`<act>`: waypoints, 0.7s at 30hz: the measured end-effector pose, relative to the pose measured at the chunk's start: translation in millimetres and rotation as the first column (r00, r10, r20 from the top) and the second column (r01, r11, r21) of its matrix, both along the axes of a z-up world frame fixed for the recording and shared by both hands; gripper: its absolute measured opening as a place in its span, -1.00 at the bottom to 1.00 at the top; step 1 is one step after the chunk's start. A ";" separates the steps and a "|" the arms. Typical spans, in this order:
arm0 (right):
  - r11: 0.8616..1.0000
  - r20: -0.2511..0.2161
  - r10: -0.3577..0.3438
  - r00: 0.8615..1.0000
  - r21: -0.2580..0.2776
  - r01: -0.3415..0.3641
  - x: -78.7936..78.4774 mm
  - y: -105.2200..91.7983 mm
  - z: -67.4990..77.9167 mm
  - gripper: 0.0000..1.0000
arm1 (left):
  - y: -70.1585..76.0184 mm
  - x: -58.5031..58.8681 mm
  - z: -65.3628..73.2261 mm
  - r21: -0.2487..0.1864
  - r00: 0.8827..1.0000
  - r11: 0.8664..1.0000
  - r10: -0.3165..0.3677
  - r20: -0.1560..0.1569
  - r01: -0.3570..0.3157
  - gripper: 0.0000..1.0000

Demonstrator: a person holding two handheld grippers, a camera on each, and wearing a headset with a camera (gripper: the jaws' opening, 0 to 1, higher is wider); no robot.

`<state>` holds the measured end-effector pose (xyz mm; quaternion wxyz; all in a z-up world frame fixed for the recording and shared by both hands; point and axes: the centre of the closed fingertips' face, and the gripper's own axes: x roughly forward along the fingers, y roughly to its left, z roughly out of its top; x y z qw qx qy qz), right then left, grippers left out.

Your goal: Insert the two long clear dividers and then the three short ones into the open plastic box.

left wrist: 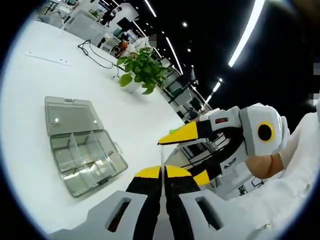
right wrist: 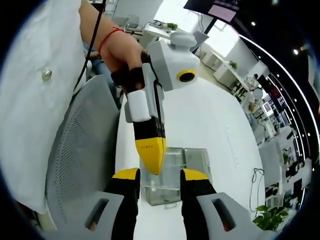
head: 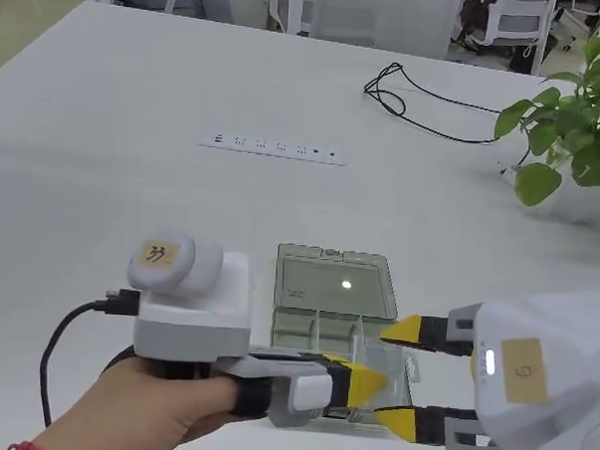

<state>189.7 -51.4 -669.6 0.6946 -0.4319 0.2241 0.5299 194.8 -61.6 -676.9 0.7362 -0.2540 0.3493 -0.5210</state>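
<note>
Nearest the headset, the person's left hand [head: 163, 403] holds the left hand-held gripper [head: 363, 379] over the near edge of the white table [head: 182, 200]. Its jaws are pressed together on a thin clear divider [left wrist: 161, 156], which the left gripper view shows edge-on, rising between the yellow tips. The right hand-held gripper [head: 401, 374] faces it from the other side with its jaws spread wide and nothing in them. In the right gripper view they stand either side of the left one's tip.

The plastic box [head: 290, 332] lies on the table just under both tools, with its lid [head: 332, 286] folded flat away from the person. Several clear partitions already stand upright in the base, though how many cannot be told.

The task looks partly done. The held divider is not yet seated, and whether it is a long or a short one is unclear.
</note>
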 end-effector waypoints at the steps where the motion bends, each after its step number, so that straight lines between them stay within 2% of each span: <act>1: 1.000 -0.014 -0.004 1.000 0.014 0.004 -0.9 0.4 1.2 -0.33 | 0.4 -0.2 0.7 -0.002 1.000 1.000 -0.005 0.003 0.005 -1.00; 3: 0.999 -0.031 -0.016 0.999 0.038 0.017 1.0 -3.1 5.7 -0.33 | 1.2 -1.6 3.0 0.007 0.998 1.000 -0.029 0.053 0.028 -1.00; 4: 0.997 -0.058 -0.028 0.998 0.064 0.031 1.6 -5.6 8.4 -0.33 | 3.0 -3.0 1.7 0.037 0.994 0.998 -0.053 0.099 0.050 -1.00; 5: 0.995 -0.086 -0.033 0.996 0.092 0.041 1.3 -6.3 11.0 -0.33 | 3.4 -4.0 0.2 0.055 0.990 0.997 -0.069 0.125 0.063 -1.00; 6: 0.990 -0.127 -0.038 0.991 0.131 0.055 1.4 -8.2 15.6 -0.34 | 3.7 -5.0 -0.1 0.066 0.985 0.995 -0.082 0.149 0.073 -1.00; 7: 0.986 -0.155 -0.037 0.987 0.155 0.061 1.3 -9.5 18.5 -0.35 | 2.5 -7.5 1.3 0.067 0.977 0.993 -0.107 0.187 0.096 -1.00; 8: 0.983 -0.183 -0.027 0.983 0.172 0.059 0.6 -11.0 21.0 -0.36 | 2.2 -9.9 3.5 0.065 0.971 0.992 -0.122 0.208 0.111 -1.00; 10: 0.977 -0.251 0.004 0.968 0.207 0.050 -1.5 -15.0 25.9 -0.40 | -0.4 -15.9 11.3 0.052 0.949 0.987 -0.160 0.273 0.152 -1.00; 12: 0.971 -0.316 0.038 0.948 0.235 0.040 -5.1 -17.3 30.0 -0.47 | -3.1 -21.0 18.1 0.043 0.918 0.980 -0.196 0.344 0.194 -1.00; 13: 0.967 -0.339 0.052 0.939 0.252 0.038 -5.9 -17.4 32.4 -0.50 | -3.7 -24.1 18.7 0.053 0.903 0.975 -0.219 0.369 0.215 -1.00; 14: 0.962 -0.368 0.066 0.928 0.270 0.039 -7.9 -16.4 34.6 -0.51 | -4.7 -27.8 21.8 0.064 0.875 0.969 -0.243 0.420 0.239 -1.00; 15: 0.959 -0.410 0.078 0.909 0.280 0.044 -10.5 -16.4 36.4 -0.52 | -6.0 -30.4 23.2 0.067 0.859 0.964 -0.259 0.442 0.256 -1.00; 16: 0.957 -0.413 0.093 0.906 0.288 0.033 -10.5 -15.0 38.2 -0.54 | -6.7 -33.6 24.8 0.071 0.846 0.959 -0.274 0.458 0.273 -1.00; 17: 0.955 -0.425 0.112 0.898 0.296 0.021 -11.3 -13.6 39.8 -0.55 | -7.3 -34.5 25.5 0.072 0.837 0.957 -0.282 0.469 0.282 -1.00; 19: 0.952 -0.468 0.157 0.870 0.307 -0.006 -19.7 -9.1 41.0 -0.59 | -8.2 -36.3 26.4 0.076 0.829 0.953 -0.293 0.476 0.293 -1.00; 20: 0.952 -0.473 0.174 0.864 0.306 -0.023 -21.8 -7.5 40.5 -0.61 | -8.6 -37.5 27.5 0.074 0.823 0.951 -0.299 0.483 0.301 -1.00; 21: 0.954 -0.492 0.188 0.850 0.298 -0.038 -24.9 -6.4 38.7 -0.63 | -9.0 -37.8 27.7 0.074 0.819 0.949 -0.303 0.488 0.307 -1.00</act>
